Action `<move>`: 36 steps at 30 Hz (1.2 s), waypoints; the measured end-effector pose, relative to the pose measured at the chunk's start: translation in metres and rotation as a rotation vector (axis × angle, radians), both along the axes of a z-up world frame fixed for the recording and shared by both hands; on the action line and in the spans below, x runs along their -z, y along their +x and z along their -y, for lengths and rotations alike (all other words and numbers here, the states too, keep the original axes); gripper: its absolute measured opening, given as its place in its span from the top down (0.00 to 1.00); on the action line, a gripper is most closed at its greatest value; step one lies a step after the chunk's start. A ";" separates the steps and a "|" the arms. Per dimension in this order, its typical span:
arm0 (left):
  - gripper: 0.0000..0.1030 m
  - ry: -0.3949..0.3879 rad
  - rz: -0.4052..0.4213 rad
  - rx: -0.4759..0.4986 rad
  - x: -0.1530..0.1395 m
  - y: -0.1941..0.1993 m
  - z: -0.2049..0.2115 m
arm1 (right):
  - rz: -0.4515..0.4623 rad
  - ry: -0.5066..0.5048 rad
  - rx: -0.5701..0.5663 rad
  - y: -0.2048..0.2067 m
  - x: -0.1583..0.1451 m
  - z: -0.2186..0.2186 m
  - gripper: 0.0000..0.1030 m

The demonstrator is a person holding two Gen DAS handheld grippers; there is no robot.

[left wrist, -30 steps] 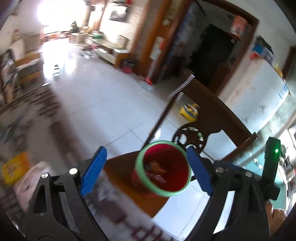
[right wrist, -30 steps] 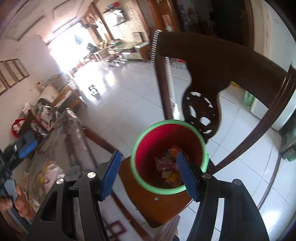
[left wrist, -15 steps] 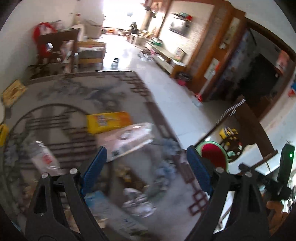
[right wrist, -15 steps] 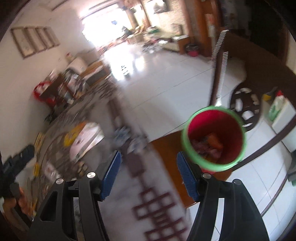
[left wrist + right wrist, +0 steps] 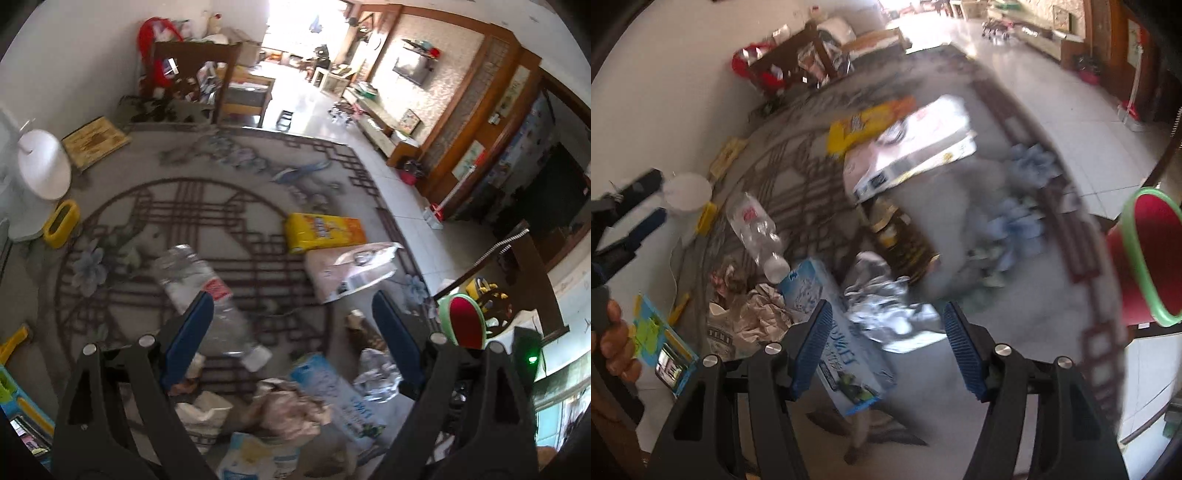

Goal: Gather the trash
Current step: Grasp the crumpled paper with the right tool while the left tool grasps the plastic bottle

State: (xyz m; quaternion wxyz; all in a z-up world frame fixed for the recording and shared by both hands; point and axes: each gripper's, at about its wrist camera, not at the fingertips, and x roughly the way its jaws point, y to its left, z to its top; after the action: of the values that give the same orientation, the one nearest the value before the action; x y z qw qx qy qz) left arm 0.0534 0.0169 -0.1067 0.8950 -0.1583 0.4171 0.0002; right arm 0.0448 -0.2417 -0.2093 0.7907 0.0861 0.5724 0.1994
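Trash lies on a patterned table (image 5: 155,206): a clear plastic bottle (image 5: 207,288), a yellow packet (image 5: 321,230), a white-pink box (image 5: 351,271), a blue carton (image 5: 332,391), crumpled paper (image 5: 288,410) and silver foil (image 5: 376,373). My left gripper (image 5: 291,332) is open and empty above them. My right gripper (image 5: 886,347) is open and empty over the foil (image 5: 886,314) and blue carton (image 5: 827,325). The red bin with a green rim (image 5: 1148,254) stands off the table's right edge; it also shows in the left wrist view (image 5: 465,321).
A white round container (image 5: 42,166) and a small yellow box (image 5: 61,223) sit at the table's far left. A wooden chair back (image 5: 532,266) stands behind the bin. A tiled floor (image 5: 399,192) runs past the table's right edge. The left gripper shows at the right view's left edge (image 5: 631,229).
Both grippers have swung away from over the red bin back above the table. The bin has slid to the right edge of both views. Both stay open and empty.
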 end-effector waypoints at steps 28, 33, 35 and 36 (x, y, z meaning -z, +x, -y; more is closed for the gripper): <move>0.17 -0.094 -0.361 -0.329 0.141 0.077 -0.059 | 0.057 0.057 0.030 -0.008 -0.036 -0.008 0.67; 0.42 -0.119 -0.362 -0.306 0.147 0.078 -0.059 | 0.065 0.046 0.029 -0.005 -0.038 -0.008 0.67; 0.44 -0.140 -0.340 -0.289 0.147 0.078 -0.059 | 0.070 0.028 0.023 -0.003 -0.037 -0.010 0.67; 0.45 -0.149 -0.331 -0.275 0.145 0.078 -0.059 | 0.065 0.029 0.022 -0.001 -0.036 -0.010 0.67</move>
State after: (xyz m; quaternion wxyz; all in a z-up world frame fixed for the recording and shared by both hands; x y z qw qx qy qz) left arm 0.1314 0.0764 -0.2520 0.7918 -0.2770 0.5316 0.1173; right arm 0.0434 -0.2314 -0.1735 0.8097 0.0973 0.5425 0.2014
